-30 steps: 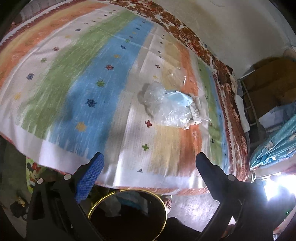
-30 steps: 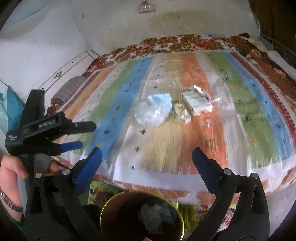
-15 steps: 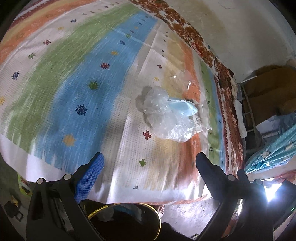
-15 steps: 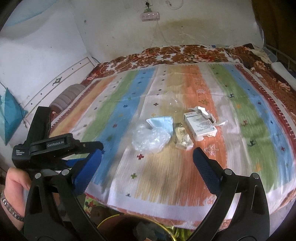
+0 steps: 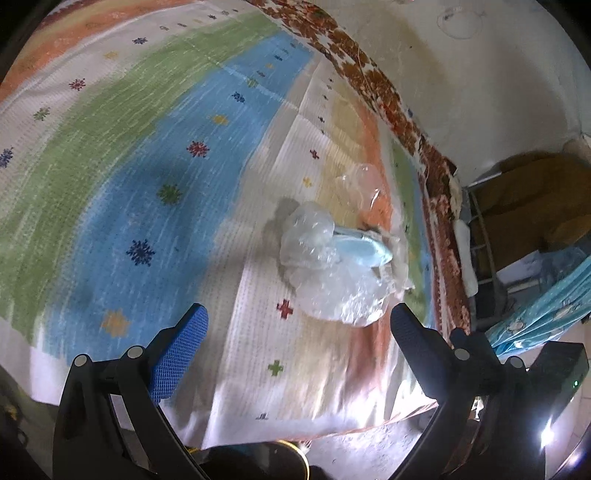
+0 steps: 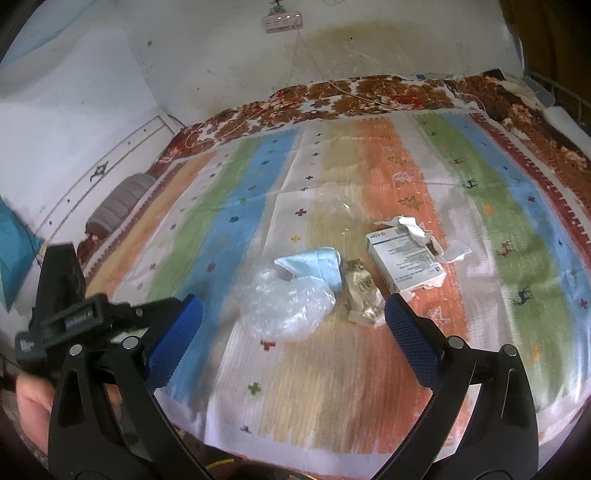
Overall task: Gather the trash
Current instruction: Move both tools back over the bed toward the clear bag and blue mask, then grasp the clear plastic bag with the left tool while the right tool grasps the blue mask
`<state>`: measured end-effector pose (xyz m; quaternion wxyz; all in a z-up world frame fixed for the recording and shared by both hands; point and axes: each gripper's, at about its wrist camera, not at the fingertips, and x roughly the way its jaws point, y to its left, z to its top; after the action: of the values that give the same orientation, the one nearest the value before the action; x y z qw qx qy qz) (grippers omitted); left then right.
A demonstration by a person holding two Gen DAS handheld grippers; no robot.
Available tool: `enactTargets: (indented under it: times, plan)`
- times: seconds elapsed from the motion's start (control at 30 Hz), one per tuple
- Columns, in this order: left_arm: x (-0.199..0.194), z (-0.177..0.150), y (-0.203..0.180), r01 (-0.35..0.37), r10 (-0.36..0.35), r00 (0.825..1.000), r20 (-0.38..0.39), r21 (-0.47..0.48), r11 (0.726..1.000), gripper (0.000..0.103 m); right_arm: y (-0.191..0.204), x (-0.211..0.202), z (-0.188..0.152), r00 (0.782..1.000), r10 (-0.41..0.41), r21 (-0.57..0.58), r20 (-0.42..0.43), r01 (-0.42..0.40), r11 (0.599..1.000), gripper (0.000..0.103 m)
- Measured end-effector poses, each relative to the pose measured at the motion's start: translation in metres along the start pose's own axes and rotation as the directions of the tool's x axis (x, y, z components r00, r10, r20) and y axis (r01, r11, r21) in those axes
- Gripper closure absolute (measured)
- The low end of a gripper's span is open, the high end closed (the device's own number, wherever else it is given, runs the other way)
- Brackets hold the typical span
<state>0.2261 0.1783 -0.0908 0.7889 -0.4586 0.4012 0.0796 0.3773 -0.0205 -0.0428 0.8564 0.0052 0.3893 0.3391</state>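
- The left gripper (image 5: 298, 325) has its jaws spread wide and holds nothing; it hangs over the near edge of the bed (image 5: 155, 177), short of the trash.
- The right gripper (image 6: 293, 312) is likewise wide open and empty, its blue pads (image 6: 173, 341) framing the trash pile from the near side.
- In the right view the left gripper (image 6: 122, 314) shows at the lower left, blurred, with a hand (image 6: 31, 400) behind it.
- Nearest both grippers lies a crumpled clear bag (image 5: 332, 280) (image 6: 286, 306) on the white and tan stripes of the blanket (image 6: 498, 229).
- A light blue mask (image 6: 314, 264) (image 5: 364, 251) rests against the far side of the bag, partly on it.
- Just right of the mask is a small crumpled tan wrapper (image 6: 362, 291), touching or nearly touching it.
- Beyond the wrapper, on the orange stripe, lies a torn white carton (image 6: 406, 258) with printed text, flat and angled, with white paper scraps (image 6: 417, 227) at its far end.
- A thin clear film (image 6: 338, 201) (image 5: 364, 182) lies farther up the bed, apart from the pile.
- In the left view the wrapper and carton are mostly hidden behind the bag.
- A yellow bin rim (image 5: 295, 448) peeks out below the bed edge in the left view.
- A floral blanket (image 6: 332, 99) borders the bed at the wall, where a power strip (image 6: 282, 20) hangs.
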Motion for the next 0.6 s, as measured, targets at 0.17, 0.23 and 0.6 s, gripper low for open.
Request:
enactTargets:
  times: [0.17, 0.23, 0.6]
  plan:
    - [0.009, 0.003, -0.005, 0.010, -0.010, 1.000, -0.008, 0.018, 1.000, 0.007, 0.001, 0.012, 0.011, 1.000, -0.010, 0.020, 0.017, 0.010, 1.000, 0.009]
    - [0.011, 0.005, -0.008, 0.014, -0.014, 1.000, -0.004, 0.037, 0.999, 0.007, -0.003, 0.020, 0.016, 1.000, -0.013, 0.043, 0.002, 0.012, 0.999, 0.009]
    - [0.022, 0.016, -0.004, 0.009, -0.012, 0.998, 0.054, 0.054, 0.998, 0.011, -0.030, 0.074, 0.027, 0.997, 0.018, 0.160, -0.073, -0.006, 0.987, 0.012]
